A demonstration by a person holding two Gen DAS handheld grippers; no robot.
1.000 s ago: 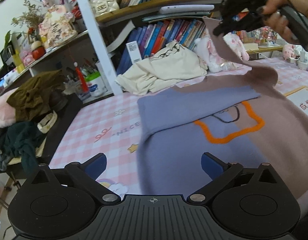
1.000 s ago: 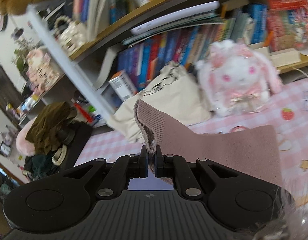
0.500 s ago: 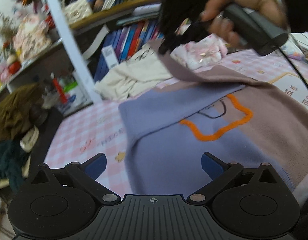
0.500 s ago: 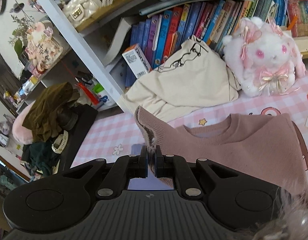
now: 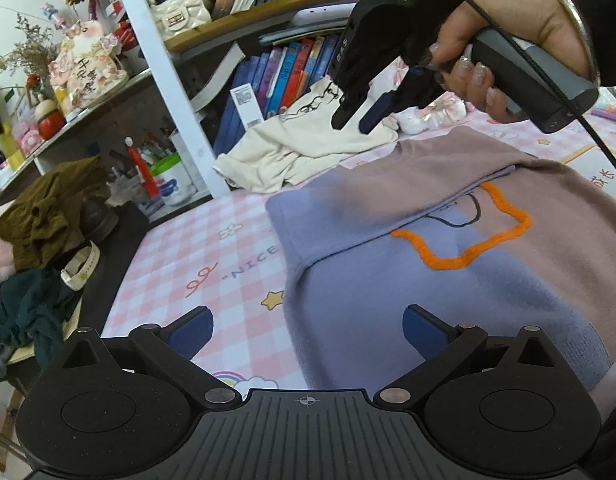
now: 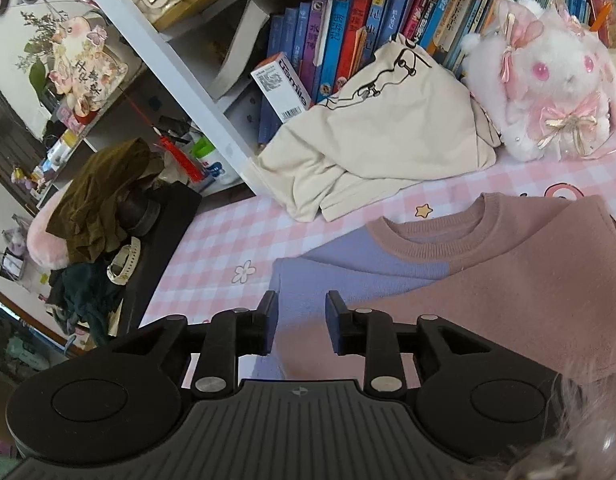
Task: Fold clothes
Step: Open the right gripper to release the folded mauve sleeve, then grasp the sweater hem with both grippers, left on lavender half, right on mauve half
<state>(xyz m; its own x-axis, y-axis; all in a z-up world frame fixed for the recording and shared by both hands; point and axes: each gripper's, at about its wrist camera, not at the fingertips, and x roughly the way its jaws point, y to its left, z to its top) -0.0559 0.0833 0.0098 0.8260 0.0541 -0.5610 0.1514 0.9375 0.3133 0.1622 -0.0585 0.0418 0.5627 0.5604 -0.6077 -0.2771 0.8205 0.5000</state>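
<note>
Left wrist view, sweater: sweater [image 5: 448,248], lilac and dusty pink with an orange outline, lies on the pink checked cloth [image 5: 211,248]; we see its pink sleeve laid across the chest, over the lilac side
Left wrist view, step: sleeve fold looks just finished; we would smooth the sleeve flat, square its edge with the body, and only then take the hem for the next fold
Left wrist view, left gripper: left gripper [image 5: 305,330] has its tongs spread wide, nothing between them; it hovers low over the near lilac edge, tipped downward
Left wrist view, right gripper: right gripper [image 5: 358,118] is held in a hand [image 5: 504,52] above the far end of the sweater, angled down; clear of the cloth
Right wrist view, right gripper: right gripper [image 6: 299,320] shows tongs just parted, having been opening; no fabric pinched between them, sweater [image 6: 488,280] lying below
Right wrist view, surroundings: cream garment [image 6: 388,140] and plush rabbit [image 6: 548,80] sit beyond the collar; we should keep the sweater apart from both
</note>
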